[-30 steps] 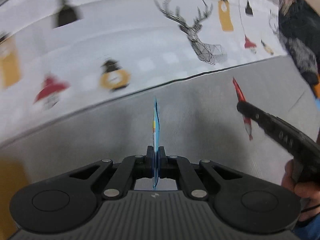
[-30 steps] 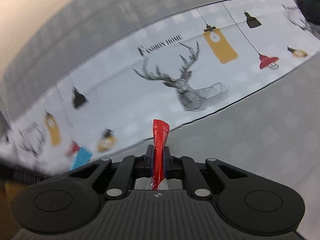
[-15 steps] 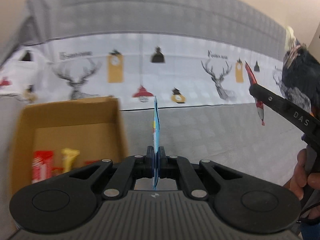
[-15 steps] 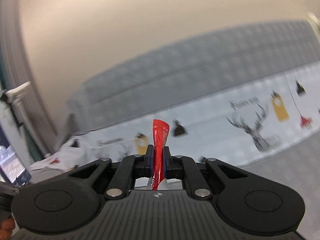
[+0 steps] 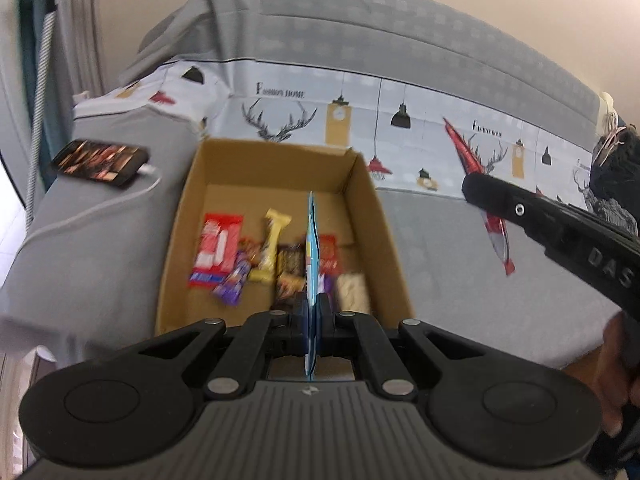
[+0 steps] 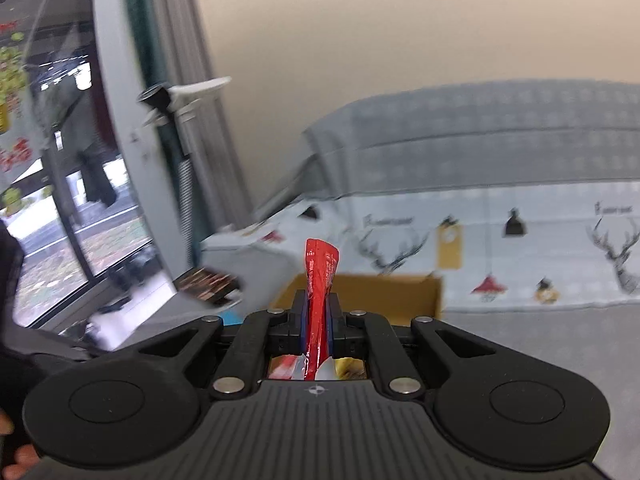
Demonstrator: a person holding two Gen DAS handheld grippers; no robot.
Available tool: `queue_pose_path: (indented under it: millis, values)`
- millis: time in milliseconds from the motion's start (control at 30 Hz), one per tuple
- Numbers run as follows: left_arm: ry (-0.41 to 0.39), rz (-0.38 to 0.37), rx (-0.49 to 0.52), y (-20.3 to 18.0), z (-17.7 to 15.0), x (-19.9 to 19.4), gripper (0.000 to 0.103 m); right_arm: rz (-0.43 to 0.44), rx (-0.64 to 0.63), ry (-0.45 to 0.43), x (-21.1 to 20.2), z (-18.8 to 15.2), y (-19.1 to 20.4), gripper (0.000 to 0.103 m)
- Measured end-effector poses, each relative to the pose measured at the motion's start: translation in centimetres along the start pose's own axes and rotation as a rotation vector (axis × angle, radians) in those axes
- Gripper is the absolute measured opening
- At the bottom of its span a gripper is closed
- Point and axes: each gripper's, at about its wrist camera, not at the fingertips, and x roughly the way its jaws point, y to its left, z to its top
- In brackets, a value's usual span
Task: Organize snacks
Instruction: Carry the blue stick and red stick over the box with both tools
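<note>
My left gripper (image 5: pixel 313 312) is shut on a thin blue snack packet (image 5: pixel 311 248), held edge-on above the near edge of an open cardboard box (image 5: pixel 372 216). Inside the box lie several wrapped snacks, among them a red-and-white bar (image 5: pixel 216 250) and a yellow bar (image 5: pixel 271 249). My right gripper (image 6: pixel 317 312) is shut on a red snack packet (image 6: pixel 319 280); the same box (image 6: pixel 424 296) lies just beyond it. In the left wrist view the right gripper (image 5: pixel 486 190) hangs to the right of the box, with the red packet (image 5: pixel 466 152) sticking out both ways.
The box sits on a grey sofa seat (image 5: pixel 460 264) with a deer-print cloth (image 5: pixel 420 120) along the back. A phone (image 5: pixel 100 162) with a white cable lies on the left armrest. A window and curtain (image 6: pixel 72 200) stand at the far left.
Both grippers have swung left and risen, each with its packet still clamped. The box came into view and now sits right ahead of the left gripper; the right view turned toward the window.
</note>
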Motion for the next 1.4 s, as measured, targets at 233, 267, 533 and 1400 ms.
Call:
queue_pose_path:
  millis: [233, 267, 533, 1400]
  values:
    - [0.010, -0.016, -0.009, 1.5, -5.0, -2.8, 0.003, 0.035, 0.026, 0.080, -4.2, -4.9, 5.6, 0.009]
    - [0.009, -0.016, -0.008, 1.5, -5.4, -2.9, 0.003, 0.031, 0.027, 0.094, -4.6, -5.5, 6.0, 0.009]
    - [-0.002, -0.030, -0.011, 1.6, -7.4, -3.8, 0.003, -0.014, 0.046, 0.101, -6.6, -7.0, 6.9, 0.009]
    - [0.021, -0.044, -0.021, 2.0, -7.1, -2.7, 0.003, -0.017, 0.035, 0.156, -5.0, -7.1, 7.0, 0.009]
